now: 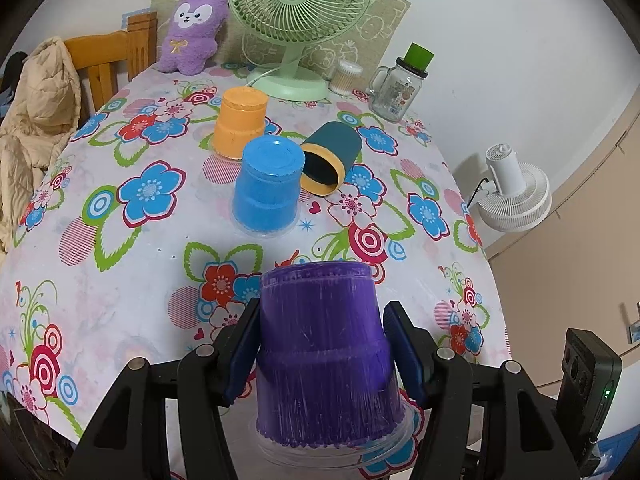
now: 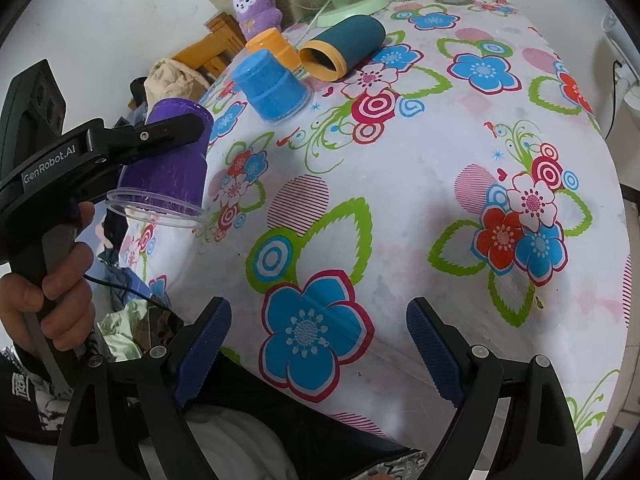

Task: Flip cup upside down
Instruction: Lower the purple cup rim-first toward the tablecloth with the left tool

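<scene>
Purple cup clamped mouth-down in left gripper, held above near edge of table. Right gripper spread wide, holding nothing. Could tip on landing if let go tilted or overhanging that edge.

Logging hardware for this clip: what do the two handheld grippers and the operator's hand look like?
Both grippers are black plastic frames with silver pivot bolts and dark blue textured finger pads. The left gripper carries white "GenRobot.AI" lettering on its side, a grey handle, and a black module with a green indicator light. A thin black cable trails below it. The bare left hand shows no glove.
</scene>
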The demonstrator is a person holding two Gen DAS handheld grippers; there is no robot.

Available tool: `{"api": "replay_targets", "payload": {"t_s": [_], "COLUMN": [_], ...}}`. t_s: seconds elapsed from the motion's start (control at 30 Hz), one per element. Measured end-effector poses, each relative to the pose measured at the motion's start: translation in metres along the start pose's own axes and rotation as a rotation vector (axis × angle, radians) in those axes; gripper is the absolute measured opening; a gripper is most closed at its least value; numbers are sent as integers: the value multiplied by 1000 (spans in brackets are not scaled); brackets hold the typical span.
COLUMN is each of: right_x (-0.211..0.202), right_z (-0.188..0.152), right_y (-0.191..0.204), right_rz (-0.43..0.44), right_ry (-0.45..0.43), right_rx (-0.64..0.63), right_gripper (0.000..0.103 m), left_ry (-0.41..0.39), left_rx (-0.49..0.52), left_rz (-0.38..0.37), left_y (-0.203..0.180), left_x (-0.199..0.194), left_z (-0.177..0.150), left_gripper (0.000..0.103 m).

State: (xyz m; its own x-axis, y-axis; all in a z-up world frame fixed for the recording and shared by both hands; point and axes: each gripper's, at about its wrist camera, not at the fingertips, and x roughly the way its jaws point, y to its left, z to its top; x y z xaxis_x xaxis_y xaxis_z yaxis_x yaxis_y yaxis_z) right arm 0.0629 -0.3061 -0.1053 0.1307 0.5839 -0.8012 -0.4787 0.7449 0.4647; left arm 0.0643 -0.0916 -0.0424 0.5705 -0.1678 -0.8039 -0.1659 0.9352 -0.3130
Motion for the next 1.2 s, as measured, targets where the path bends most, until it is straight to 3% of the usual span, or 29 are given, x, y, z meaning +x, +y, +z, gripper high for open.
{"api": "replay_targets", "payload": {"t_s": [0.53, 0.67, 0.83, 1.07, 1.2], "right_x": [0, 0, -2, -5, -6], "right_z": [-1, -2, -4, -5, -5], "right_y": [-7, -8, -11, -17, -21], "right_rz": [1, -1, -4, -13, -13], "right_ry": [2, 2, 0, -7, -13], "right_rx": [13, 19, 30, 51, 62], "right_gripper": [91, 91, 91, 91, 91], "left_ry": [45, 88, 128, 252, 337], "left_rx": [3, 25, 77, 158, 217], "left_rz": [-4, -6, -10, 15, 25], "left_y": [1, -1, -10, -19, -23], "left_x": [14, 24, 37, 68, 87], "left_z": [-1, 4, 13, 21, 17], "left_gripper": [63, 72, 74, 71, 64]}}
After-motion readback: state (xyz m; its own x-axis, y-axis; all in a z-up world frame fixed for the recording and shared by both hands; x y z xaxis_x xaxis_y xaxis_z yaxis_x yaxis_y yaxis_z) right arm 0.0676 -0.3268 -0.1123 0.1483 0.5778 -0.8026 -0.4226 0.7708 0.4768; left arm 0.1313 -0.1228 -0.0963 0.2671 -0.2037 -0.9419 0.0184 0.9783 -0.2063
